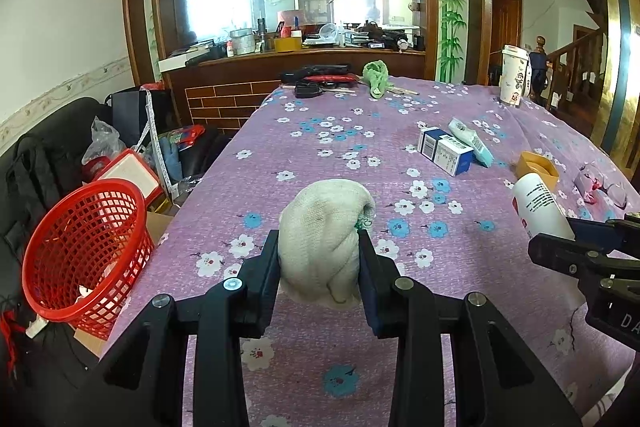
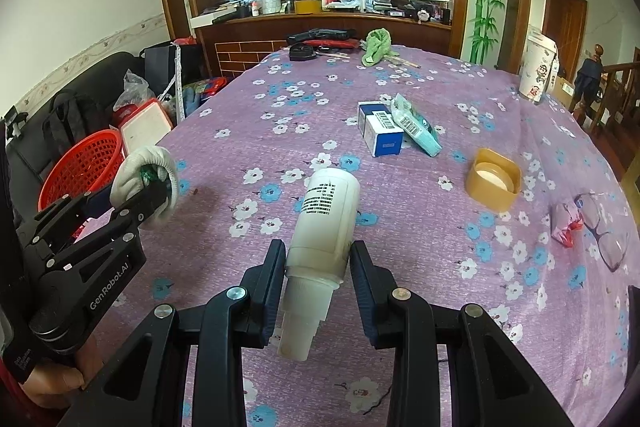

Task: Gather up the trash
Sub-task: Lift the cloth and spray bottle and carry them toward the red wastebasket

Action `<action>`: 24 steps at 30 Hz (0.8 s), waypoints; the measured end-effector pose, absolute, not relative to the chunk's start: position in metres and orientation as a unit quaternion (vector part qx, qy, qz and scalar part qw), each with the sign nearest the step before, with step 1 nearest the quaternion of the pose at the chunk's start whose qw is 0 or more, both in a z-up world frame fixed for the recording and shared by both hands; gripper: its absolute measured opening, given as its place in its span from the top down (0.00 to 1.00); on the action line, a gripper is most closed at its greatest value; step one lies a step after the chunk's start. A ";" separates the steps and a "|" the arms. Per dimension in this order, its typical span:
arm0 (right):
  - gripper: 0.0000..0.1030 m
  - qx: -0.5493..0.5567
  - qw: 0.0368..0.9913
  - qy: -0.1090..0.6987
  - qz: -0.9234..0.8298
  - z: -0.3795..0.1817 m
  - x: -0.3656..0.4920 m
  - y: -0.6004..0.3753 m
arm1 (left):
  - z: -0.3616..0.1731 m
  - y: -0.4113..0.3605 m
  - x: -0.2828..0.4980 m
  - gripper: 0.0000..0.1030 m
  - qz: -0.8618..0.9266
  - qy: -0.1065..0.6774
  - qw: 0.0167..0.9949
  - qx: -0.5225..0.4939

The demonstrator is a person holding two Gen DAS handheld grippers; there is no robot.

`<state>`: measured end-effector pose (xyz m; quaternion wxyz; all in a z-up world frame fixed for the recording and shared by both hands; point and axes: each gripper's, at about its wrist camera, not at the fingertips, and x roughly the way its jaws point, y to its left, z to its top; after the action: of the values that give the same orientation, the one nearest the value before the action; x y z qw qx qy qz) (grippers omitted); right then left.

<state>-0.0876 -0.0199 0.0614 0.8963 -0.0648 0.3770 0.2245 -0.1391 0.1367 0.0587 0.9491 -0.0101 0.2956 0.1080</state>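
Holding a balled white glove (image 1: 324, 243) between its two fingers, your left gripper (image 1: 320, 267) sits above the near part of the purple flowered tablecloth (image 1: 320, 131). Your right gripper (image 2: 318, 279) is clamped on a white bottle (image 2: 324, 223), whose long axis runs away from you, base far, neck pointing back between the fingers.

The relation that matters: the red mesh basket (image 1: 86, 247) stands off the table's left edge, lower than the tabletop and tilted with its mouth toward the table. It lies to the left of the left gripper, so that hand is the nearer one; the right gripper must cross over the table, and the left gripper stands between it and the basket. I'd judge the glove should go first, to open the way.

On the table to the right lie a blue-and-white box (image 2: 380, 131) with a pale green packet (image 2: 416, 127) leaning against it, a yellow cap (image 2: 494, 179) lying open side up, a pink wrapper (image 2: 566, 223) and, touching it, a pair of glasses (image 2: 604, 231). At the far edge sit a green cloth (image 2: 376, 47) and a tall printed cup (image 2: 538, 71).
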 end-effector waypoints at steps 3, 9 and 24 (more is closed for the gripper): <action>0.66 -0.068 0.896 0.375 0.226 0.063 -0.089 -0.017 | 0.059 0.140 -0.142 0.67 0.110 0.295 0.949 -0.013; 0.66 -0.072 0.895 0.376 0.230 0.063 -0.086 -0.009 | 0.059 0.146 -0.144 0.67 0.115 0.294 0.949 -0.018; 0.66 -0.070 0.876 0.387 0.279 0.075 -0.068 0.031 | 0.076 0.190 -0.159 0.67 0.151 0.277 0.948 -0.048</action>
<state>-0.0679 0.0307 0.0755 0.8760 -0.0698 0.3869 0.2794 -0.1588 0.1896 0.0764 0.9477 -0.0480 0.2770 0.1511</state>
